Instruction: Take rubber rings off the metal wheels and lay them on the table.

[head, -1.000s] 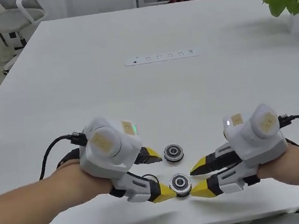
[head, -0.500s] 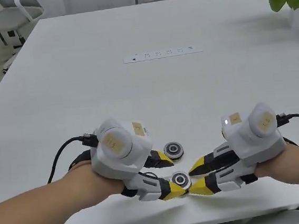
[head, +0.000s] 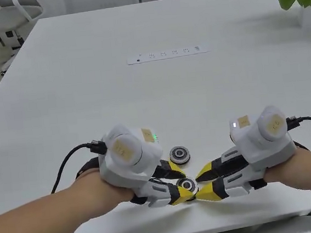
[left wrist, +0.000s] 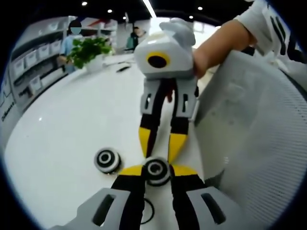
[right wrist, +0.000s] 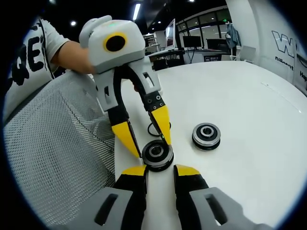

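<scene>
The white bench point(head: 85, 73) carries everything near its front edge, at the lower middle of the head view. There the left gripper point(head: 177, 185) and the right gripper point(head: 200, 184) meet tip to tip at one metal wheel point(head: 187, 186). The left gripper is clamped on its sides, probably to keep it steady. The right gripper's jaws stand slightly apart at the rim; whether they pinch the rubber cannot be told. The second wheel point(head: 179, 154) lies just behind. A thin rubber ring point(left wrist: 146, 211) lies flat under the left gripper.
</scene>
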A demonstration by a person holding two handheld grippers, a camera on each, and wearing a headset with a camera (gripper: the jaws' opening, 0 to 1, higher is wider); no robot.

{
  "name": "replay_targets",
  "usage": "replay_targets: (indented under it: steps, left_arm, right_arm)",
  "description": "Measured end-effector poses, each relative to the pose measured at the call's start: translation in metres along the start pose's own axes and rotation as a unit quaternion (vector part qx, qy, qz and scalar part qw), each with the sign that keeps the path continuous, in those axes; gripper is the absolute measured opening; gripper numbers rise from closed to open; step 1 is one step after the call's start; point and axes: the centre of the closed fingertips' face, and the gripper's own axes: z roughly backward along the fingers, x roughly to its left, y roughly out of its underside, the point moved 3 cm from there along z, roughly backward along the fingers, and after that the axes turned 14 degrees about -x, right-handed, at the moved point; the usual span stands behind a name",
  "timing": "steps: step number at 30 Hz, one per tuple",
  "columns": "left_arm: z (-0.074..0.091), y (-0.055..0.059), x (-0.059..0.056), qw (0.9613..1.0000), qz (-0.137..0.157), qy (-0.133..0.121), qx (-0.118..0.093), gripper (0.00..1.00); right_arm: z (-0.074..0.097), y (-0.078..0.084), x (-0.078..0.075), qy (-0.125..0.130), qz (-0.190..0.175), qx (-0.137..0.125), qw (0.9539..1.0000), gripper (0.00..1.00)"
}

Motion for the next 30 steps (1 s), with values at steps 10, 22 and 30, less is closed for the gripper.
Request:
replay_targets:
  steps: [10, 22, 30]
  left_arm:
    - [0.0, 0.0022, 0.002, 0.9999, 0.007, -0.006, -0.004, 0.17]
    - [-0.0005, 0.0023, 0.002, 0.9998, -0.009, -0.018, -0.003, 0.14]
    - [-0.0004, 0.0025, 0.0014, 0.9995, -0.012, -0.028, -0.002, 0.14]
  right_arm:
    - [-0.0005, -0.0005, 0.0004, -0.002, 0.001, -0.002, 1.0, 0.17]
    - [-0.0004, 0.0011, 0.0018, -0.002, 0.0, -0.002, 1.0, 0.13]
    - [-0.0004, 0.0037, 0.0012, 0.004, 0.0, 0.01, 0.9999, 0.08]
